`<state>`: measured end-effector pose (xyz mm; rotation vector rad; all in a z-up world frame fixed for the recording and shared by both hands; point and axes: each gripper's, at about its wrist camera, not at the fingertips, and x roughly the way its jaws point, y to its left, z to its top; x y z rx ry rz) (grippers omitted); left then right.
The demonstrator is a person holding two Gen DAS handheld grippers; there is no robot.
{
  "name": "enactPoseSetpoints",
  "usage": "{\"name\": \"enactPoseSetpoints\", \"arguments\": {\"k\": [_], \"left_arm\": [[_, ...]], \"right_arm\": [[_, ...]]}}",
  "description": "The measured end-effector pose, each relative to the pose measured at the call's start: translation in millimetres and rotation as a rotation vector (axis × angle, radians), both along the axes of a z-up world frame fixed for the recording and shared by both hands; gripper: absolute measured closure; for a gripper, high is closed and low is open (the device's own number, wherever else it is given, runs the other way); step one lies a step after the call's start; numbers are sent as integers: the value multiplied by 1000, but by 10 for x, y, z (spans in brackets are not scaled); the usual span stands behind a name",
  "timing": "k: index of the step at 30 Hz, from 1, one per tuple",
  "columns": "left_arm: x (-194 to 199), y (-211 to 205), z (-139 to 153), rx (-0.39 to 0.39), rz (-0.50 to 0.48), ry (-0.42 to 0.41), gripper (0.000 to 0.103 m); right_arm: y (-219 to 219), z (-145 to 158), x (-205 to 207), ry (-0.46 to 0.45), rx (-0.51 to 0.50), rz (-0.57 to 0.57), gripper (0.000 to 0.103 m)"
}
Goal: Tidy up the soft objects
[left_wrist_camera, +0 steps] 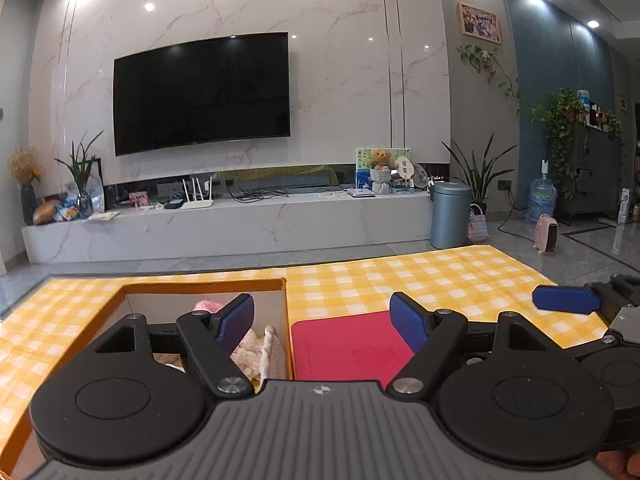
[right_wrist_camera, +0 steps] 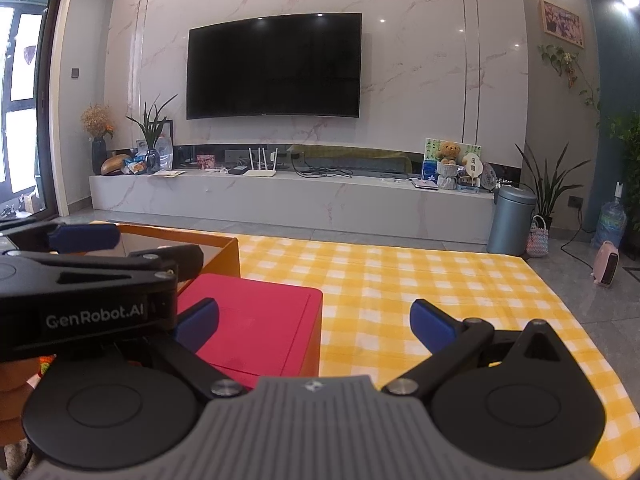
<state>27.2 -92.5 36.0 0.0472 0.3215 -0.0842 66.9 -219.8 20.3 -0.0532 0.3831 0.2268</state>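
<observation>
Pink fluffy soft objects (left_wrist_camera: pixel 252 350) fill orange box (left_wrist_camera: pixel 285 320).

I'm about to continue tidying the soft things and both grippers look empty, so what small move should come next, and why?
Probably draw the left gripper back from the orange box and look for the next soft item. Both it and the right gripper are open and hold nothing, pink fluffy cloth already lies inside the box, and the yellow checked tablecloth ahead shows only the red mat.
</observation>
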Motion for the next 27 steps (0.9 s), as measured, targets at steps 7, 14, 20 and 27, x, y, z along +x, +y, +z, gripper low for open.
{"name": "enactPoseSetpoints", "arguments": {"k": [7,14,20,27], "left_arm": [[8,4,-11,-3,-6,20,12],[8,-15,-2,10,-5,20,12],[8,-31,-17,26,6,18,12],[12,-32,-23,16,24,19,12]], "right_arm": [[1,-7,2,7,8,7,3],[1,-11,6,12,14,10,3],[11,-23,18,14,6,6,3],[10,-31,22,31,20,0,3]]}}
